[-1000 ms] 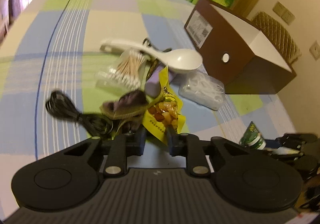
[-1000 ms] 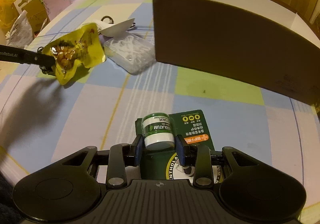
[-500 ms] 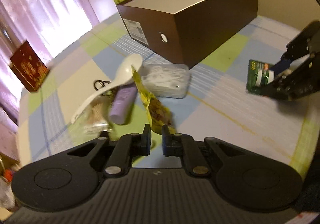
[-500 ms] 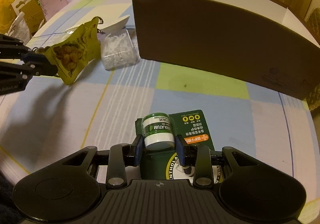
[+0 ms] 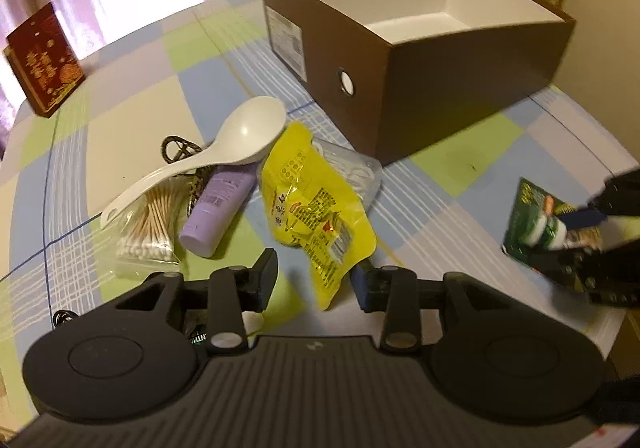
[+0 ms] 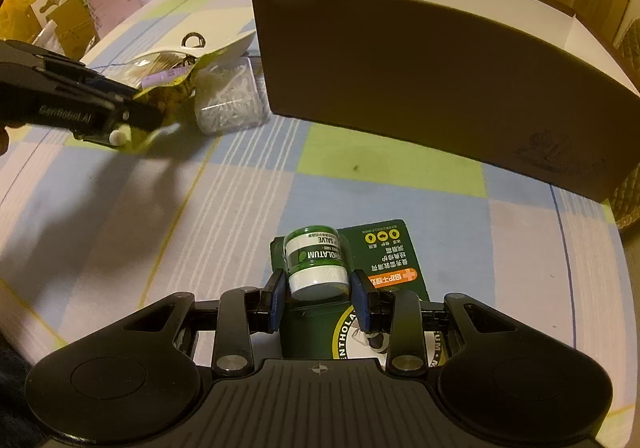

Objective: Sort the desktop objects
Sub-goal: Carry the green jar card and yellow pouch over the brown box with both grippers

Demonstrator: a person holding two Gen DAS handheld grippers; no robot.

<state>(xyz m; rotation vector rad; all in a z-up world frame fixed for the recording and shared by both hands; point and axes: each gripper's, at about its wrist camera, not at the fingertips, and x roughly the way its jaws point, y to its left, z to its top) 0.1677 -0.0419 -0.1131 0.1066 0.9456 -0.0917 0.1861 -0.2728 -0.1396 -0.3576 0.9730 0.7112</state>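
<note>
1. Taking the brown box [image 5: 460,88] as the landmark: the left gripper [image 5: 316,280] is hovering short of the box's near corner, and its jaws are opening. The yellow snack packet [image 5: 316,208] is sitting between them with its lower tip by the right pad, but I cannot tell whether that pad is touching it.

2. The packet is lying just in front of the box's near corner, partly over the clear tub of white bits [image 5: 356,172], which is almost touching the box wall.

3. The right gripper [image 6: 318,298] is clamping the small green-and-white salve jar [image 6: 316,264] on its green card [image 6: 380,256], short of the box's long outer wall and well apart from it.

4. Beyond the packet, on the side away from the box, the white spoon [image 5: 224,152], the purple tube [image 5: 220,204] and the bag of cotton swabs [image 5: 152,224] are lying heaped together.

5. Judging by this, the step in hand is gathering items toward the box, whose white inside is showing bare.

6. The next move is likely calling for the right hand to lift the jar clear of the wall's top edge and over the opening before letting go.
</note>
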